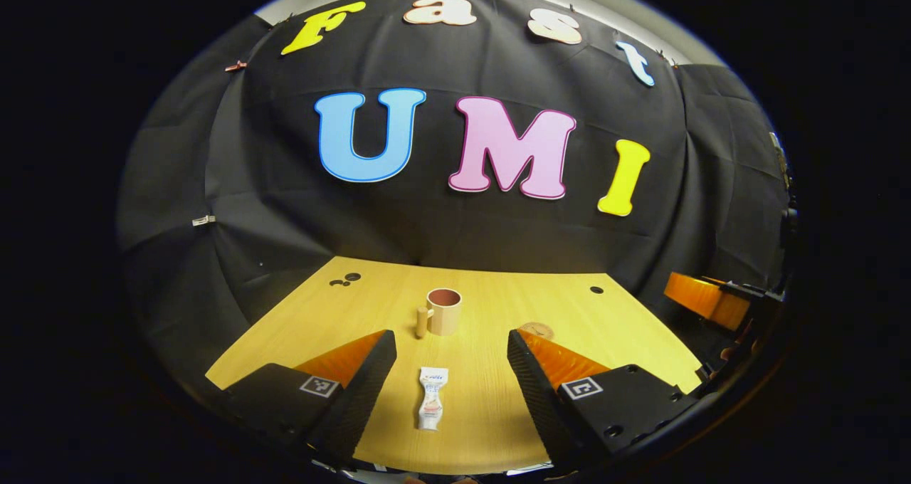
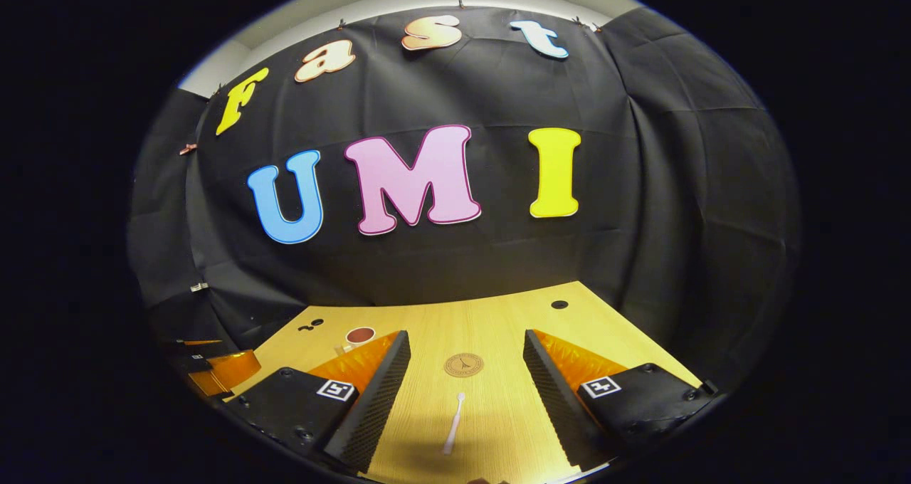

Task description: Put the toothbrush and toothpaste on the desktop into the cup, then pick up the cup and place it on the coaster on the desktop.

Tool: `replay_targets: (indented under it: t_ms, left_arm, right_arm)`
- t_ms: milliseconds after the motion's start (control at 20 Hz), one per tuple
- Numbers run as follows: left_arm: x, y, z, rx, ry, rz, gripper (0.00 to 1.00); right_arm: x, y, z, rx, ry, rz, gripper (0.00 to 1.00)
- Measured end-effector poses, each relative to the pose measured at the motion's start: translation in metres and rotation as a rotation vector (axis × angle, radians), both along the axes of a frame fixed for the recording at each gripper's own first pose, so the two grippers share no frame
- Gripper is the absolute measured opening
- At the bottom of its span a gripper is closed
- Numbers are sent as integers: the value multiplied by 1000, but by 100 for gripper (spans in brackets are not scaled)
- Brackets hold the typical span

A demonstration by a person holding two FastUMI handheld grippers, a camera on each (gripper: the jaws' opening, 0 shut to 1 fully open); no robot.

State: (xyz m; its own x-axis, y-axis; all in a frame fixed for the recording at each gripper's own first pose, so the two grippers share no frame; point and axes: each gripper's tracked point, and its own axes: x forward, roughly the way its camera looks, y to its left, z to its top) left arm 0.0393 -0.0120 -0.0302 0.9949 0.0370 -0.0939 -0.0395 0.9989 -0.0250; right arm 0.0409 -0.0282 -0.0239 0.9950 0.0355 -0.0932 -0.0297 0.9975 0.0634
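Here, in the left gripper view, the left gripper (image 1: 451,381) hangs just above the near part of the wooden desktop (image 1: 626,342) with its jaws spread wide and nothing held between them. Taking the cup as the landmark, the toothpaste (image 1: 432,397) lies flat on the wood in the gap between the two fingers, nearer than the cup and almost in line with it, touching neither finger. Beyond it the cup (image 1: 444,311) stands upright with its mouth open to the top and its handle turned to the left side of that view. The round coaster (image 1: 537,329) lies flat to the right of the cup and a little nearer, partly hidden behind the tip of the right-hand finger. Farther right of the cup, past the desk's edge, part of the other gripper shows. In the right gripper view, the right gripper (image 2: 466,377) also hovers low over the desktop (image 2: 498,313), its jaws wide apart and holding nothing. The toothbrush (image 2: 454,431) lies on the wood between its fingers, well to the right of the cup and much nearer, touching neither finger. The coaster (image 2: 463,364) sits just beyond the toothbrush's far end, flat and bare. The cup (image 2: 360,337) stands farther off to the left, peeking over the left-hand finger, apart from both the coaster and the toothbrush.
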Motion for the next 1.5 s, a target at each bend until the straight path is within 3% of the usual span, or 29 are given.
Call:
replay_targets:
  t_ms: [550,1500]
  left_arm:
    - [47,11,-47,13,135,34,98]
    - [108,29,-214,6,518,126,98]
  right_arm:
    - [52,10,-4,8,13,89,98]
    - [115,-2,-54,6,137,146,99]
